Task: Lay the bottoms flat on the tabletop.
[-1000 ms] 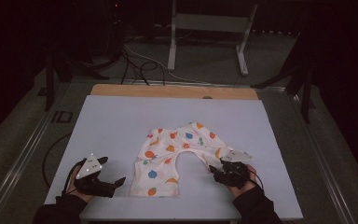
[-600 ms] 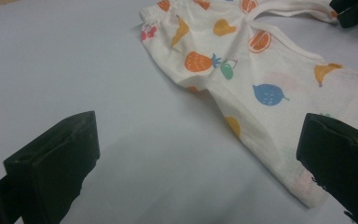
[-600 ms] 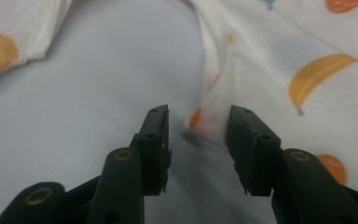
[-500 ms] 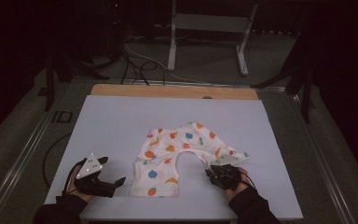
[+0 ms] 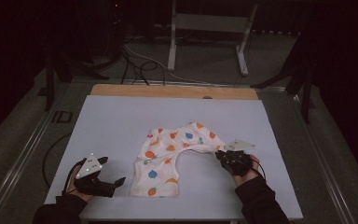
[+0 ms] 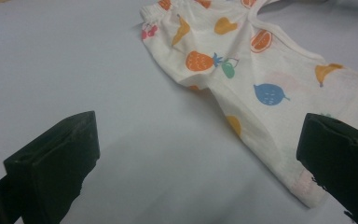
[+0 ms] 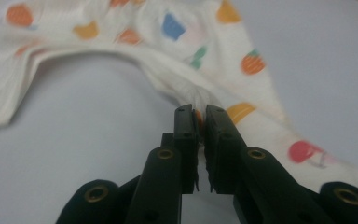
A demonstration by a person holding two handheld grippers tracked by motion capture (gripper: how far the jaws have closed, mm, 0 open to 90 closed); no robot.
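A: Where are the fruit-print shorts point(image 5: 170, 156)?

B: Flat on the pale tabletop point(image 5: 121, 121), just below its middle, legs toward 6 and 3 o'clock.

A: And the right claw point(image 7: 199, 122)?

B: At 4 o'clock. Its jaws have just been closing and now pinch the hem of the right leg.

A: The left claw point(image 5: 114, 183)?

B: At 8 o'clock, jaws spread wide, holding nothing, near the other leg.

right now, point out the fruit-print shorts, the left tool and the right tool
fruit-print shorts point(image 5: 161, 161), high view, middle of the near leg
left tool point(image 5: 116, 183), high view, between its open jaw tips
right tool point(image 7: 199, 116), right gripper view, between tips pinching the cloth edge
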